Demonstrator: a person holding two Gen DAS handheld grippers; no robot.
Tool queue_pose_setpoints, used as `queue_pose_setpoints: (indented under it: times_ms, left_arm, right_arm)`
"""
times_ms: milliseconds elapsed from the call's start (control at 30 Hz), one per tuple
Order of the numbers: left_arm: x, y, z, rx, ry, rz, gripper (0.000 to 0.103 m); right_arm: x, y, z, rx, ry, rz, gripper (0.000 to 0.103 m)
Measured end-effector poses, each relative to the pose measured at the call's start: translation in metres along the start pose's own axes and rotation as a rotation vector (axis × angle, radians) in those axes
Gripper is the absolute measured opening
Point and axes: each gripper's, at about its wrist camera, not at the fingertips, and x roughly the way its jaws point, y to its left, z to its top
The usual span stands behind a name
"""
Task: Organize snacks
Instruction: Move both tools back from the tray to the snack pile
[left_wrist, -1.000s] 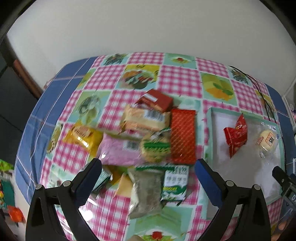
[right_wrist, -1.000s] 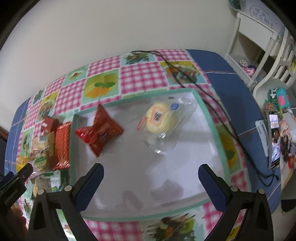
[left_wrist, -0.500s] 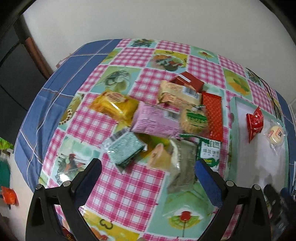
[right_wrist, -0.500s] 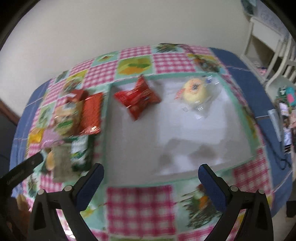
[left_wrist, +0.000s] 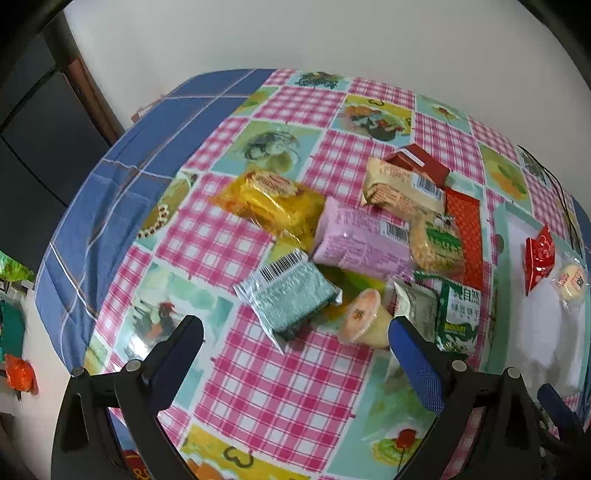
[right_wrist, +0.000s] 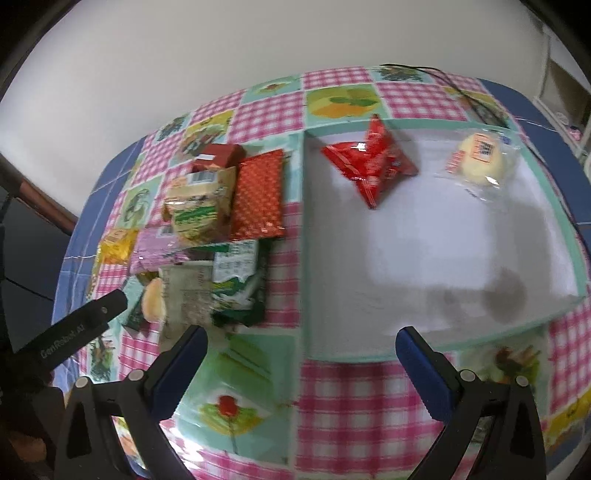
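Plastic-wrapped snacks lie in a loose heap at centre frame of the left wrist view, on a glossy pink-checked oilcloth with fruit panels (left_wrist: 266, 373). The heap includes a silver-green foil packet with a barcode (left_wrist: 290, 295), a yellow crinkled wrapper (left_wrist: 273, 206), a pink rectangular pack (left_wrist: 360, 242) and a small orange-lidded jelly cup (left_wrist: 364, 319).

Step in hand, by judgement: selection of the next item. A white shallow tray with a mint-green rim (right_wrist: 461, 343), at right in the right wrist view, holds only a red pillow packet (right_wrist: 369, 164) and a round yellow cake in clear film (right_wrist: 480, 158); most of the sorting is left.

The left gripper (left_wrist: 295, 341) hovers with fingers spread wide, empty, just short of the silver-green packet. The right gripper (right_wrist: 301, 345) also stands apart and empty, above the tray's near rim.

Next move calls for a descent onto one packet clear of its neighbours; overlapping wrappers risk a double pick.

A blue cloth (left_wrist: 122, 170) borders the oilcloth. A plain white wall (left_wrist: 295, 33) stands behind, and a black cable (right_wrist: 469, 96) trails at the tray's far corner.
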Motion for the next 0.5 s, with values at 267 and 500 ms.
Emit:
queue_pose_setpoints:
  times_ms: [267, 500]
  left_arm:
    - [0.007, 0.003, 0.017, 0.003, -0.009, -0.004, 0.100]
    - [0.024, 0.005, 0.030, 0.009, 0.038, -0.029, 0.100]
  right_arm:
    - [0.024, 0.036, 0.006, -0.061, 0.010, 0.033, 0.103]
    - [0.041, 0.054, 0.010, -0.113, 0.023, 0.011, 0.088]
